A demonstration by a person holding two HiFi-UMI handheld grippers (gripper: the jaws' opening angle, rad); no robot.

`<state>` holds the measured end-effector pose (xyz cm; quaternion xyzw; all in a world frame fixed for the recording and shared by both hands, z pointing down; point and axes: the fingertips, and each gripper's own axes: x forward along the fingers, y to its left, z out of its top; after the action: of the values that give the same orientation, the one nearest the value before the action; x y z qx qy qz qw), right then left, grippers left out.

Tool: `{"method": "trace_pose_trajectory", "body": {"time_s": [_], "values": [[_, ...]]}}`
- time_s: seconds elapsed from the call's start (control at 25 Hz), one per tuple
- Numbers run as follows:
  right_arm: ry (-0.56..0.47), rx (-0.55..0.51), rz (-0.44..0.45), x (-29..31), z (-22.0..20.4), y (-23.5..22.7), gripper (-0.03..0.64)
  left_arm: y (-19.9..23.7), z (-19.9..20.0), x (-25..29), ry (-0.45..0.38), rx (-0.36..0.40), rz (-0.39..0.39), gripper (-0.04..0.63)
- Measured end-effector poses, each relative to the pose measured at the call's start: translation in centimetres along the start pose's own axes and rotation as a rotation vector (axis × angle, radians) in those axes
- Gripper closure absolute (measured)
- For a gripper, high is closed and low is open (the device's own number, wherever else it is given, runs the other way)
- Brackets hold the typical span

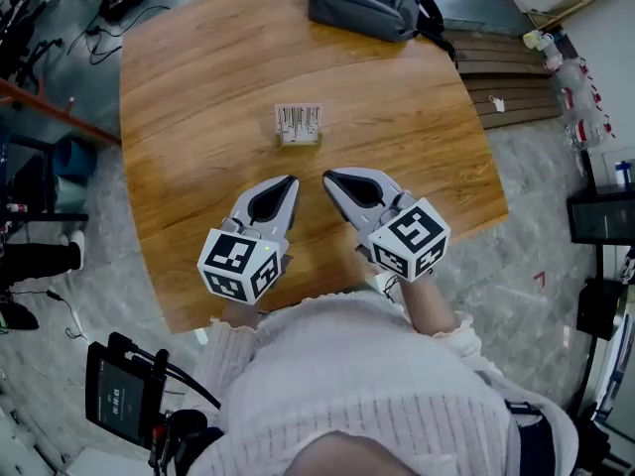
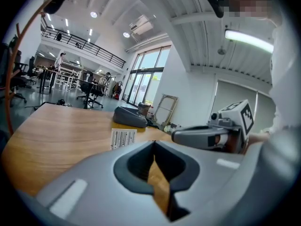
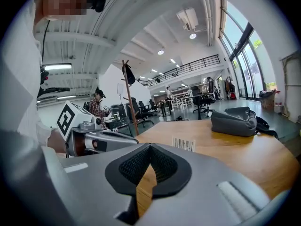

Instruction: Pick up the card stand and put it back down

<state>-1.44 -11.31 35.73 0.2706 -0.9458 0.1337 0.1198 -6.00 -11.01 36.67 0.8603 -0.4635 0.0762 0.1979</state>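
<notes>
- Head view: table point(image 1: 198, 87) seen from above, which neither gripper view gives. The card stand point(image 1: 298, 124) stands upright near the table's middle, and a grey bag point(image 1: 365, 3) lies at the far edge.
- Left gripper point(image 1: 292, 179) and right gripper point(image 1: 327, 176) sit side by side over the near part of the table. Their tips angle toward each other, near but apart.
- The stand is beyond both tips and touches neither.
- Contents: thin upright strips fill the stand; whether they are cards cannot be told. The bag is closed and its contents are hidden.
- Left gripper view: the jaws meet at the tips with nothing between them. Only table wood shows through the gap behind the tips.
- The stand point(image 2: 123, 139) is ahead and left of the tips, its striped face toward the camera. The bag point(image 2: 129, 117) lies behind it, and the right gripper point(image 2: 188, 135) is at the right.
- Right gripper view: the jaws are closed together and hold nothing.
- The stand point(image 3: 183, 144) is ahead and slightly right of the tips. The bag point(image 3: 233, 121) is farther right, and the left gripper point(image 3: 101, 140) is at the left.
- Only this view shows a coat rack point(image 3: 129, 93) beyond the table.
</notes>
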Motion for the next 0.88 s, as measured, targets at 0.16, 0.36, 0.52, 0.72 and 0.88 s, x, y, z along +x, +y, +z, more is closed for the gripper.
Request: {"method": "trace_pose_trajectory", "body": {"time_s": [0.16, 0.36, 0.52, 0.72, 0.88], "values": [[0.009, -0.002, -0.021, 0.6, -0.1, -1.3, 0.617, 1.6, 1.1, 0.6, -0.002, 0.028, -0.005, 0.587], [0.005, -0.017, -0.037, 2.3, 0.5, -3.0, 0.617, 3.2, 0.6, 1.9, 0.022, 0.044, 0.007, 0.588], [0.016, -0.023, -0.044, 4.3, 0.3, -4.2, 0.617, 3.9, 0.0, 3.7, 0.038, 0.051, -0.003, 0.586], [0.049, 0.000, -0.061, 6.5, -1.8, -7.0, 0.568, 6.6, -1.7, 6.6, 0.074, 0.039, 0.002, 0.572], [0.082, 0.037, -0.077, 8.1, -4.1, -9.7, 0.535, 9.2, -3.6, 9.0, 0.122, 0.021, 0.011, 0.519]]}}
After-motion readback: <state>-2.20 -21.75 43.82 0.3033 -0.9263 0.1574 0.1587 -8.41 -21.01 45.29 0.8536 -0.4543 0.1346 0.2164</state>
